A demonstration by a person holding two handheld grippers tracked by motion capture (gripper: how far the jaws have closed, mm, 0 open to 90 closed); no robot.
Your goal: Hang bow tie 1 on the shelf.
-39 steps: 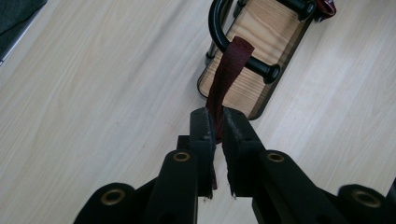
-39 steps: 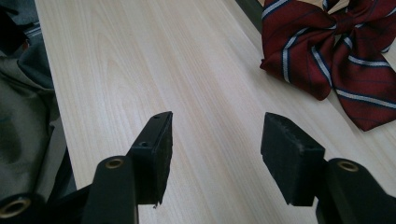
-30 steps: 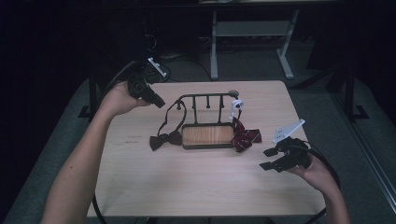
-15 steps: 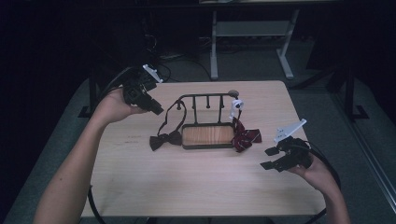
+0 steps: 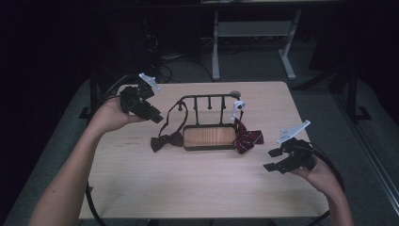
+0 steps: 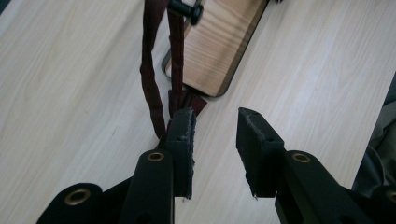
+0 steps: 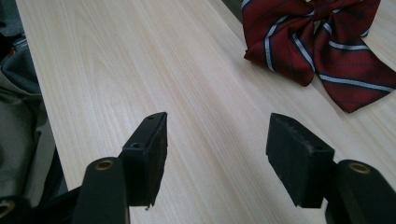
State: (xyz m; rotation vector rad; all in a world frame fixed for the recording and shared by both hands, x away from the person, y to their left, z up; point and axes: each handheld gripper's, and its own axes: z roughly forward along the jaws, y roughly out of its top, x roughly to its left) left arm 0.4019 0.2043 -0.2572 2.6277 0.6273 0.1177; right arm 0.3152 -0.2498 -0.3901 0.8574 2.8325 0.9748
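Bow ties sat at both ends of the rack [image 5: 207, 120]: dark tie [image 5: 165, 141] by its left end w/ strap hung on the rail, striped tie [image 5: 247, 139] at the right. High view: we held left gripper [image 5: 149, 113] near the strap, right gripper [image 5: 277, 160] well apart. Left gripper view: jaws apart, strap [image 6: 152, 70] just beside one pad. Right gripper view: jaws wide apart, nothing between. Step, we judged: approach; next needs closing on the strap.

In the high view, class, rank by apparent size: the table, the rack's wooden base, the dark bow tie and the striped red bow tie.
1. table
2. wooden base
3. The dark bow tie and striped red bow tie look about alike, so I won't rank them.
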